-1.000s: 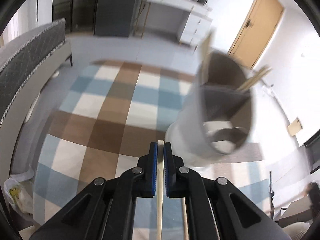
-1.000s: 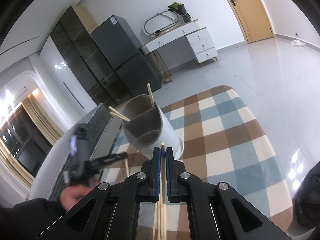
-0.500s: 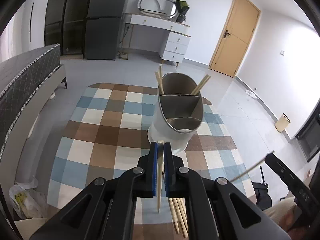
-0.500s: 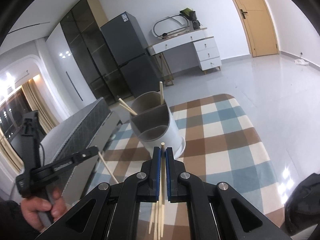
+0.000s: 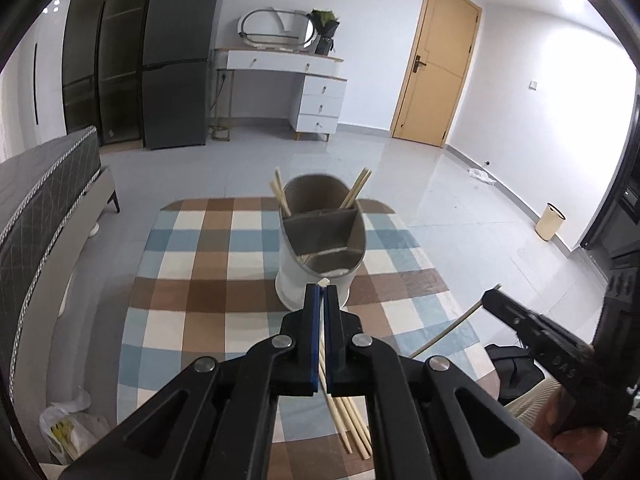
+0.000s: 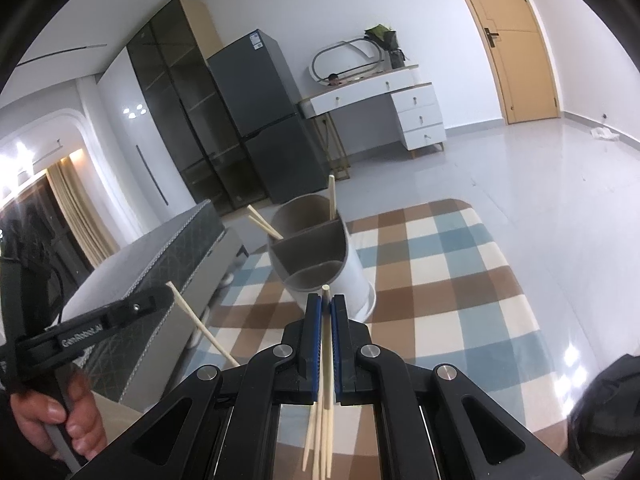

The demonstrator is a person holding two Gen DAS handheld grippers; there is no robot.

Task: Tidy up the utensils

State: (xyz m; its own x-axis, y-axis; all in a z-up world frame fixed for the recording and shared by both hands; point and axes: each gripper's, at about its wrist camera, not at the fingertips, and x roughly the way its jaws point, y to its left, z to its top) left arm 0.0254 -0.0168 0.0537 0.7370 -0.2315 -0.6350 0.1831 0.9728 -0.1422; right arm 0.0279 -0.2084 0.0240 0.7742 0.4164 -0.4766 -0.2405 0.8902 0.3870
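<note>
The left gripper (image 5: 321,289) has risen and drawn back from the utensil holder (image 5: 320,248), which filled its view a second ago and now stands lower and centred; its chopstick (image 5: 323,282) seems tilted differently, and the right gripper (image 5: 493,298) has come into sight

Looks like someone's home, kind of a studio flat. There's a tall grey fridge (image 5: 180,56) right next to dark glass-front cabinets (image 5: 102,52), a white dressing table (image 5: 296,80) with an oval mirror (image 5: 276,29) and a plant, a wooden door (image 5: 436,64), and what's probably a bed (image 5: 44,184) with a quilted grey side. Glossy tiled floor (image 5: 440,184) too.
</note>
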